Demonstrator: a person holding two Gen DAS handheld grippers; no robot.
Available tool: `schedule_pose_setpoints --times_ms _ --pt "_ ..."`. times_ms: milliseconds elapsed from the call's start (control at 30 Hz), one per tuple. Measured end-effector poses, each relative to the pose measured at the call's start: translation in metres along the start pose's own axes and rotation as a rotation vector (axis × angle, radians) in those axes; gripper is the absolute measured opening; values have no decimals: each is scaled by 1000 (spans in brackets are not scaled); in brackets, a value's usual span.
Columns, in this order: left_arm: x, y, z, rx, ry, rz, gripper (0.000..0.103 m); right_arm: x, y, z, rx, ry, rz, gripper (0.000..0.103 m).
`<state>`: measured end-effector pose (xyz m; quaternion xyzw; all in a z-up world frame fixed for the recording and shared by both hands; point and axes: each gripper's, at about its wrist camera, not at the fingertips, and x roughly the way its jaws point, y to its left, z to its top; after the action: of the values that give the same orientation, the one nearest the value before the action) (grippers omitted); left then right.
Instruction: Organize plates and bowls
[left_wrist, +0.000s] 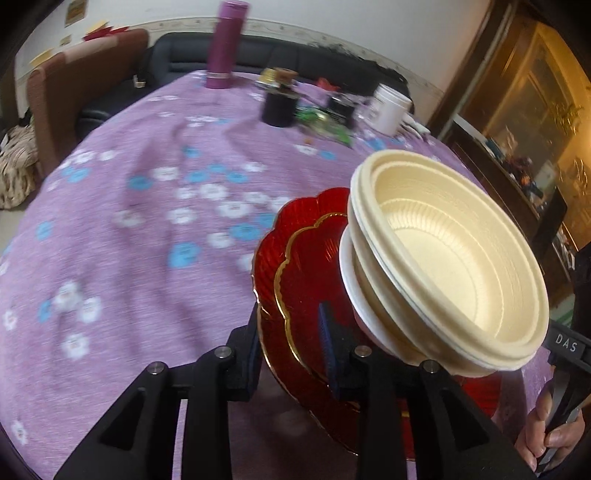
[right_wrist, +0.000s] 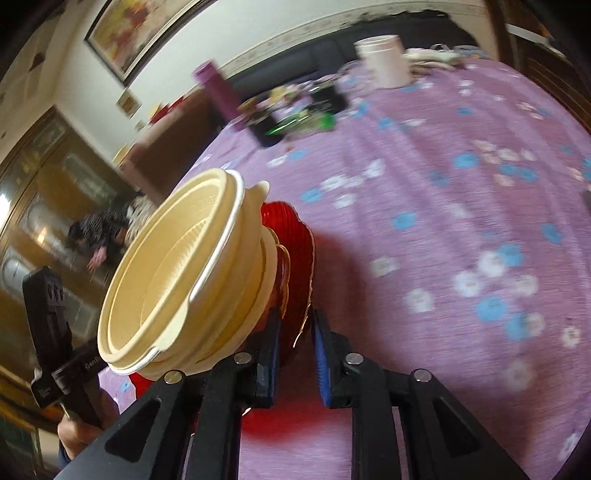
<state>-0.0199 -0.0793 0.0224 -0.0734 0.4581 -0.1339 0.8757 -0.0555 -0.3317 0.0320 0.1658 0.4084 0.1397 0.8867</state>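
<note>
Over purple tablecloth (left_wrist: 147, 221), stacked bowls (left_wrist: 450, 258) (red plates (left_wrist: 295, 280) beneath)

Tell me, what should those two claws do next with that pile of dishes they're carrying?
Probably ease the pile down level onto the purple tablecloth. The left claw and right claw each pinch the rim of the red plates, and the cream bowls on top lean steeply, so they look likely to slide off.
</note>
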Motion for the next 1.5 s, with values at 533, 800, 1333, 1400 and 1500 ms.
schedule_pose_setpoints --times_ms 533,800,1333,1400,1500 --pt "12 -22 9 -4 -30 3 48 -12 -49 12 95 -62 -43 20" --pt "-34 -23 -30 51 -97 -4 65 -45 -63 -9 96 -90 -147 64" --pt "-39 -68 -43 220 -236 138 98 -3 -68 -19 -75 -16 -523 100" --pt "-40 -69 -43 226 -249 136 99 -3 -73 -17 -49 -18 -516 102" --pt "-42 -74 -42 235 -260 151 103 -4 -71 -18 -48 -20 -528 102"
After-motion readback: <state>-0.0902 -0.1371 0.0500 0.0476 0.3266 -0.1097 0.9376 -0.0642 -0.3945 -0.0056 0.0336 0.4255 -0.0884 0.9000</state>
